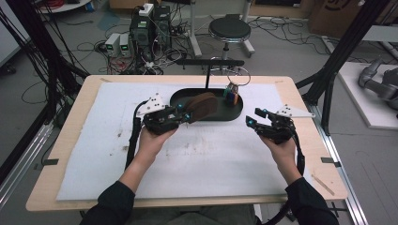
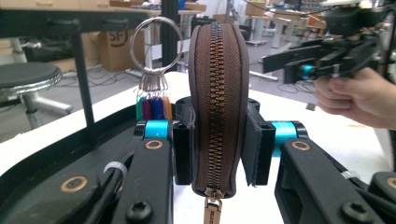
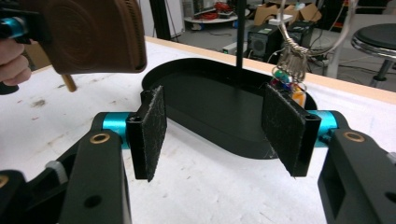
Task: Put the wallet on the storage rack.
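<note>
A brown zipped pouch is held above the left part of the black oval tray. My left gripper is shut on the pouch, its pads pressing both flat sides, zipper edge facing the camera. A metal key ring with coloured tags hangs from a black stand at the tray's right end; the key ring hangs just behind the pouch. My right gripper is open and holds nothing, right of the tray. In the right gripper view the pouch is at upper left and the tray lies ahead.
A white mat covers the wooden table. The black T-shaped stand rises from the tray's back. A round stool and computers with cables sit on the floor beyond the table.
</note>
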A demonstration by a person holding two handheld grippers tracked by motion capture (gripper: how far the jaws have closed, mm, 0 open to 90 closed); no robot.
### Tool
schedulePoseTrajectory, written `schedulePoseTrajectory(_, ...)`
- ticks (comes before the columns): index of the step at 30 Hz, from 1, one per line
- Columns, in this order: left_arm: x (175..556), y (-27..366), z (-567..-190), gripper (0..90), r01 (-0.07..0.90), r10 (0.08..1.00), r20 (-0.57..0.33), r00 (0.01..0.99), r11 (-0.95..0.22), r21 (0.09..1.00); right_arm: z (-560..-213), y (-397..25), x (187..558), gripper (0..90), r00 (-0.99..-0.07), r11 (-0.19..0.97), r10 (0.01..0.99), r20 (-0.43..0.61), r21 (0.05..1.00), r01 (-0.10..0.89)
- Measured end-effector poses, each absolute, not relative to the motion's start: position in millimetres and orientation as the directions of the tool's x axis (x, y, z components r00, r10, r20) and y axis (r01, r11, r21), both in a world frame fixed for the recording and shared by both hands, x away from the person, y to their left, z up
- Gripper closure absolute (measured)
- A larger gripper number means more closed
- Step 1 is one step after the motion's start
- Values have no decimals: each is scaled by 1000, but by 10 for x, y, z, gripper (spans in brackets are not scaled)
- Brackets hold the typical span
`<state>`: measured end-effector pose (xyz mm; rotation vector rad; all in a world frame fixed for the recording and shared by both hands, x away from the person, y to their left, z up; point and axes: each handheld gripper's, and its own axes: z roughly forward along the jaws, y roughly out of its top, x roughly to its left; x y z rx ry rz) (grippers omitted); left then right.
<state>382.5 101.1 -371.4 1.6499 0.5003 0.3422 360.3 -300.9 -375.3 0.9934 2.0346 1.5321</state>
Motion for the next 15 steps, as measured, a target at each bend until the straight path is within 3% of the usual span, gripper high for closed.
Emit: schedulePoseTrajectory(15,4195,860,-4055,691,188,613,-89,785,-99,977,-3759,-3029,3617,417,-660,139,745,98,945,297)
